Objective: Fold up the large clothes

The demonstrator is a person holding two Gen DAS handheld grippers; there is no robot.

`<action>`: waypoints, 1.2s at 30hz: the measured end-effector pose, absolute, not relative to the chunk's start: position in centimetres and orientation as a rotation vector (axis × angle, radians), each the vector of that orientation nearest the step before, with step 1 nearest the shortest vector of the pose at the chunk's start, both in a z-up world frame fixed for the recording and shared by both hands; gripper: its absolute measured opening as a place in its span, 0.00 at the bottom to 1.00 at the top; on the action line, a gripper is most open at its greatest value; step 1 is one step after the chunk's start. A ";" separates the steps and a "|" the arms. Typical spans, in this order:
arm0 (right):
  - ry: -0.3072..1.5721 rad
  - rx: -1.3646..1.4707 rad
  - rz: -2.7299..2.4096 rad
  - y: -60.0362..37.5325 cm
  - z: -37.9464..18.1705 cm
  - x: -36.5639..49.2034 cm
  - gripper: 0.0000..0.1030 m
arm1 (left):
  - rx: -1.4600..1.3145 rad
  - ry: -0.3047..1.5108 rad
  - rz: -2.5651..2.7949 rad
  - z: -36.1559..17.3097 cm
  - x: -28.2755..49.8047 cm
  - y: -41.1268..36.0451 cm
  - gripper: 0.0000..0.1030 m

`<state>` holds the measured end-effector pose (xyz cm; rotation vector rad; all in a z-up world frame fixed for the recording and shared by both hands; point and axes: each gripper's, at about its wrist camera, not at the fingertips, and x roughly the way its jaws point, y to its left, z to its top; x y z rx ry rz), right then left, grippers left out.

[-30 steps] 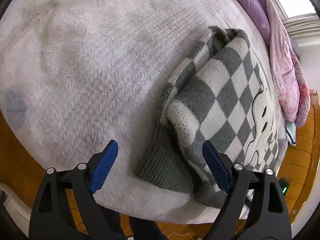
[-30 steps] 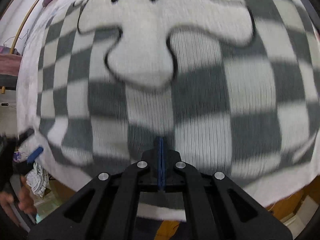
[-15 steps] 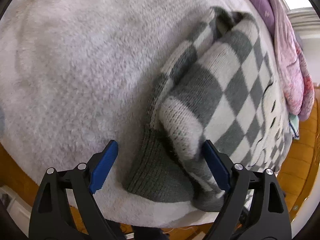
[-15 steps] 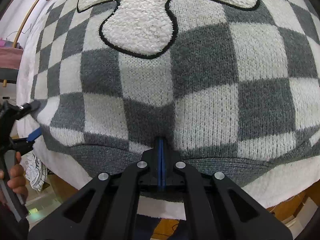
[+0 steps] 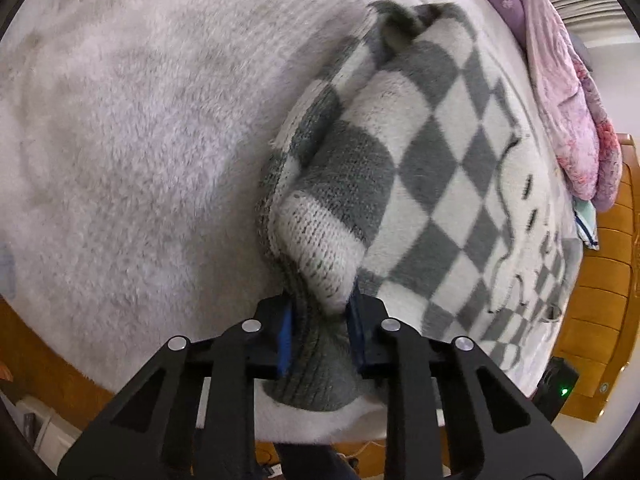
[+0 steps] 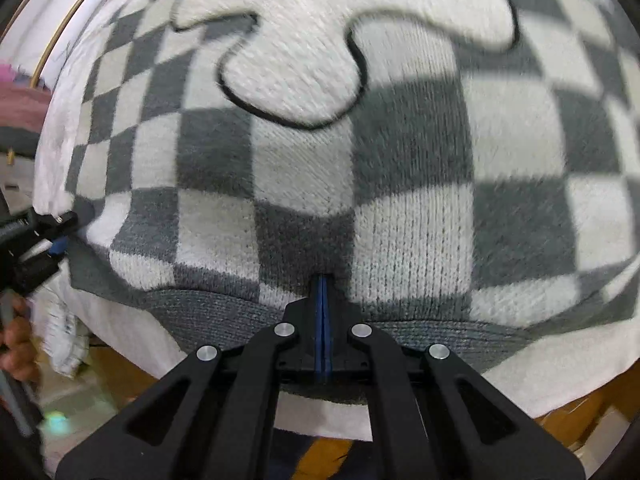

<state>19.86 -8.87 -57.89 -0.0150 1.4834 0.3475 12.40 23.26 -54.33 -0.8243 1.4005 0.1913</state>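
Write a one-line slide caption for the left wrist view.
Left gripper clamps the checkered sweater's grey ribbed hem on the fluffy white blanket.

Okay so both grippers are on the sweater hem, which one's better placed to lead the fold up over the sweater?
Probably the left gripper: it clamps the bunched corner of the checkered sweater, by open bed cover. The right gripper pinches mid-hem, better for following.
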 end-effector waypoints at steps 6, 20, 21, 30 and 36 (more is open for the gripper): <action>1.233 -0.091 0.672 -4.3 -52.5 17.7 0.50 | -0.838 1.388 0.110 -50.4 13.4 22.7 0.19; 0.894 -0.359 0.903 4.7 -51.9 14.3 0.80 | -0.926 1.378 0.035 -47.0 14.5 22.3 0.19; 0.890 -0.356 0.899 4.9 -52.1 14.6 0.80 | -0.931 1.377 0.032 -47.0 14.5 22.2 0.19; 0.923 -0.319 0.829 5.1 -52.6 17.6 0.40 | -0.922 1.406 0.027 -46.8 15.2 21.8 0.22; 1.001 -0.208 0.796 3.5 -51.9 19.6 0.19 | -0.917 1.442 0.067 -46.6 17.0 21.6 0.71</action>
